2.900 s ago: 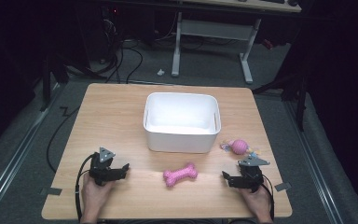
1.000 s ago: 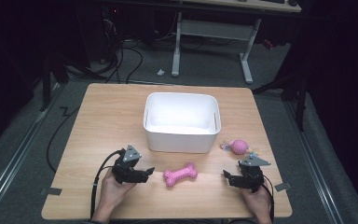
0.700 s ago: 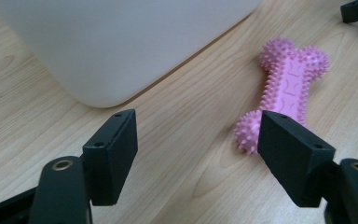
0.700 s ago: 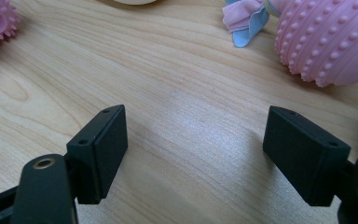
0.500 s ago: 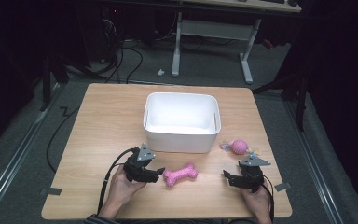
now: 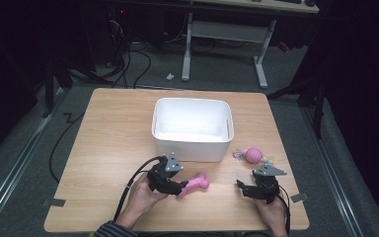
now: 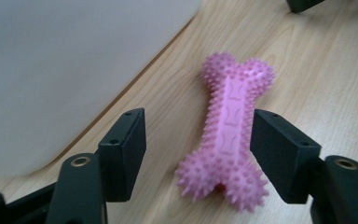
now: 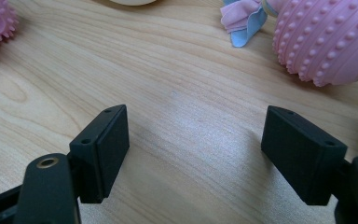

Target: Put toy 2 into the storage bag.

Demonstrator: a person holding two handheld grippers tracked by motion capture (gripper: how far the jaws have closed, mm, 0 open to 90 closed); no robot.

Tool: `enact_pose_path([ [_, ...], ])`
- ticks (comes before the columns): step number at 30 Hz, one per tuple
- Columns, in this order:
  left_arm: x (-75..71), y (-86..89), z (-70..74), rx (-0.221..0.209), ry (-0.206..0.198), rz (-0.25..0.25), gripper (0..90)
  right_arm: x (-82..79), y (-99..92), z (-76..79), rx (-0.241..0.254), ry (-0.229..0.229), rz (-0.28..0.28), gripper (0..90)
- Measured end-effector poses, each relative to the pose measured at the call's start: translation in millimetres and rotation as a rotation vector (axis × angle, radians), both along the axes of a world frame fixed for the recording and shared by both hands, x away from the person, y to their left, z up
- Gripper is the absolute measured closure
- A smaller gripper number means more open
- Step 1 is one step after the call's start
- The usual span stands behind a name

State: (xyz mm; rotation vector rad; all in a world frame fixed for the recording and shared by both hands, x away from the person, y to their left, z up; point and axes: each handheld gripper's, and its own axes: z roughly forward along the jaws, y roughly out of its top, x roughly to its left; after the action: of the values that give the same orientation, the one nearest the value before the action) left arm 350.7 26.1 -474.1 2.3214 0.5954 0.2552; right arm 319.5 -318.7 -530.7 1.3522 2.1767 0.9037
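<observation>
A spiky pink rubber bone [image 6: 195,183] lies on the wooden table in front of the white bin. In the left gripper view the bone [image 7: 230,135] sits between the jaws of my left gripper [image 7: 198,144]. The right-hand pad is at its side and the left-hand pad stands well apart. These jaws have just been closing, and they do not clamp the bone. From above, my left gripper [image 6: 177,187] reaches the bone's left end. My right gripper [image 6: 241,188] rests near the front right; its jaws [image 8: 196,149] have just been closing slightly and hold nothing.
The white bin [image 6: 192,143] stands mid-table, close behind my left gripper. A knobbly pink ball [image 6: 252,154] with cloth tags lies just beyond my right gripper, large in the right gripper view [image 8: 326,42]. Bare wood stretches to the left [image 6: 103,148].
My left hand has moved right across the table to the bone, and its jaws now straddle the bone's left end. The right hand, the ball and the bin have stayed put.
</observation>
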Motion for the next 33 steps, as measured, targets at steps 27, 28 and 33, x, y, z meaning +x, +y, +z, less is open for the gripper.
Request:
enact_pose_path([
  [27, 8.8, -54.1, -17.4, 0.189, 0.091, -0.111, 44.8, -0.2, 0.1, 0.1, 0.001, 0.001, -0.003, 23.8],
  [28, 9.0, -54.8, -18.0, 0.192, 0.093, -0.112, 44.8, -0.2, 0.1, 0.1, 0.001, 0.001, -0.003, 23.8],
  [33, 9.6, -58.6, -22.2, 0.219, 0.099, -0.119, 46.7, -0.2, 0.1, 0.1, 0.001, 0.001, -0.003, 23.8],
])
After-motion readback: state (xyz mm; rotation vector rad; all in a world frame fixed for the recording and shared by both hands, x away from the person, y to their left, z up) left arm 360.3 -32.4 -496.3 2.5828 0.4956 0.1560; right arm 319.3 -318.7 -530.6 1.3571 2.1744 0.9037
